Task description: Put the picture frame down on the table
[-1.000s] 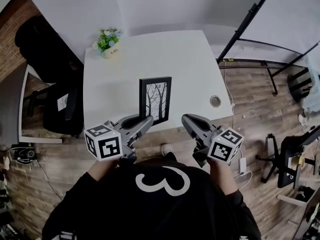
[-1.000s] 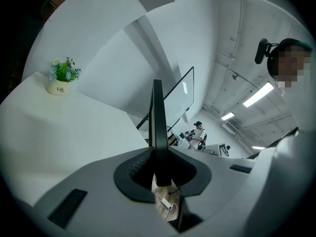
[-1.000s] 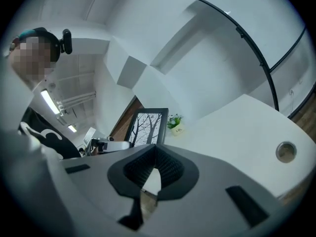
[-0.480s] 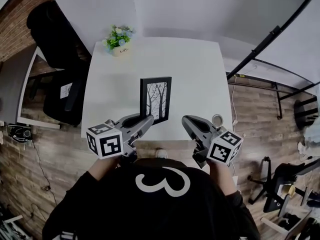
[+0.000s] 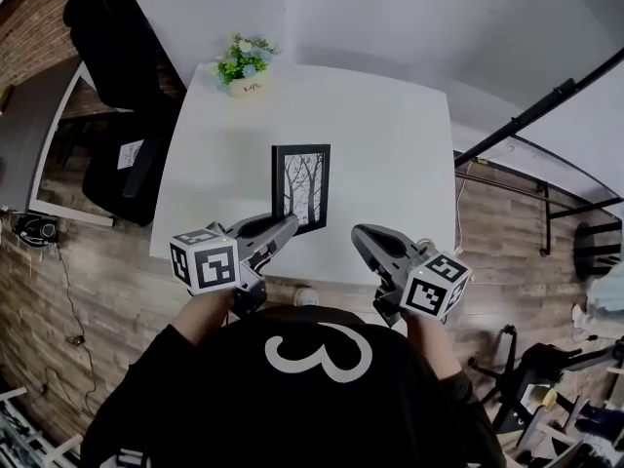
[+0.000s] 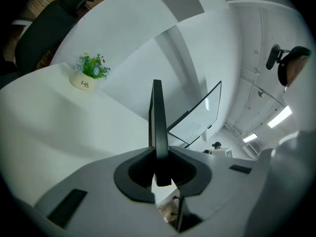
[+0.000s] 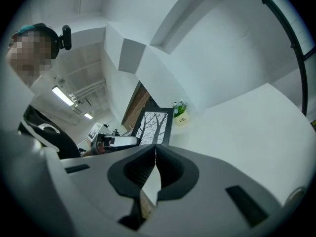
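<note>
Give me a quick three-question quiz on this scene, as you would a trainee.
1. True or false: the left gripper grips the frame by its edge.
2. On the right gripper, the jaws are: A) together, with nothing between them; B) wide apart; C) clamped on the frame.
3. What stands at the far left corner of the table?

Key: 1. True. 2. A. 3. A plant in a small pot.
</note>
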A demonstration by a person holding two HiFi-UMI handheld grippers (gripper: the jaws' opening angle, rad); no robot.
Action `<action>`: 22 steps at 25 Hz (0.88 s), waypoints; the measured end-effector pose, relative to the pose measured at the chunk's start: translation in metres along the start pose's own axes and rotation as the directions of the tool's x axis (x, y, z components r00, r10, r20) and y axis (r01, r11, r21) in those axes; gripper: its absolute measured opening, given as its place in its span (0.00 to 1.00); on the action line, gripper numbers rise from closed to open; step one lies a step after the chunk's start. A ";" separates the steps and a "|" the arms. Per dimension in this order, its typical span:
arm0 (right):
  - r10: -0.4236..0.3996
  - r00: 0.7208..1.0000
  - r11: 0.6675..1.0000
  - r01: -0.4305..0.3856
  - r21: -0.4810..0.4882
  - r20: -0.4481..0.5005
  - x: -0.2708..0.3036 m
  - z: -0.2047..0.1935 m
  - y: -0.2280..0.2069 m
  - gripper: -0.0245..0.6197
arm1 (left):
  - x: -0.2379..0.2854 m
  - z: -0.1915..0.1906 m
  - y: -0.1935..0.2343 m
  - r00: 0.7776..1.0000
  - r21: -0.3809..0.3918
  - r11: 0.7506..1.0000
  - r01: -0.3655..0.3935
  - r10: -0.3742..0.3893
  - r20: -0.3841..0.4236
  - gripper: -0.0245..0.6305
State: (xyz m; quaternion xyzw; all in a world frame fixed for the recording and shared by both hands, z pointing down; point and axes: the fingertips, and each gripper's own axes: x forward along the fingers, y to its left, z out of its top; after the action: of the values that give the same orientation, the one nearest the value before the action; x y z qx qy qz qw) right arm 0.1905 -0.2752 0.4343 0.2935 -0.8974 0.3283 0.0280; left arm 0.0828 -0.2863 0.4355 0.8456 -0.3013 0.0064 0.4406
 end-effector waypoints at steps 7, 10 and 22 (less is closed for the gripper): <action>0.029 1.000 0.998 -0.029 0.052 -0.008 0.007 -0.007 -0.010 0.07 | 0.016 -0.009 0.023 0.999 -0.054 0.998 -0.035 0.033 -0.037 0.13; 0.023 1.000 0.998 -0.022 0.064 -0.011 0.008 -0.008 -0.015 0.07 | 0.023 -0.013 0.033 0.997 -0.058 0.997 -0.053 0.050 -0.056 0.13; 0.011 1.000 0.994 -0.008 0.108 -0.021 0.006 -0.015 -0.031 0.07 | 0.050 -0.035 0.063 0.986 -0.080 0.991 -0.109 0.097 -0.138 0.13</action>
State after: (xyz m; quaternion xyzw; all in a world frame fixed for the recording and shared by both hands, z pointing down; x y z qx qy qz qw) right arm 0.2006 -0.2877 0.4656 0.2868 -0.8793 0.3796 0.0200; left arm 0.0998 -0.3121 0.5179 0.8064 -0.3144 0.0728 0.4955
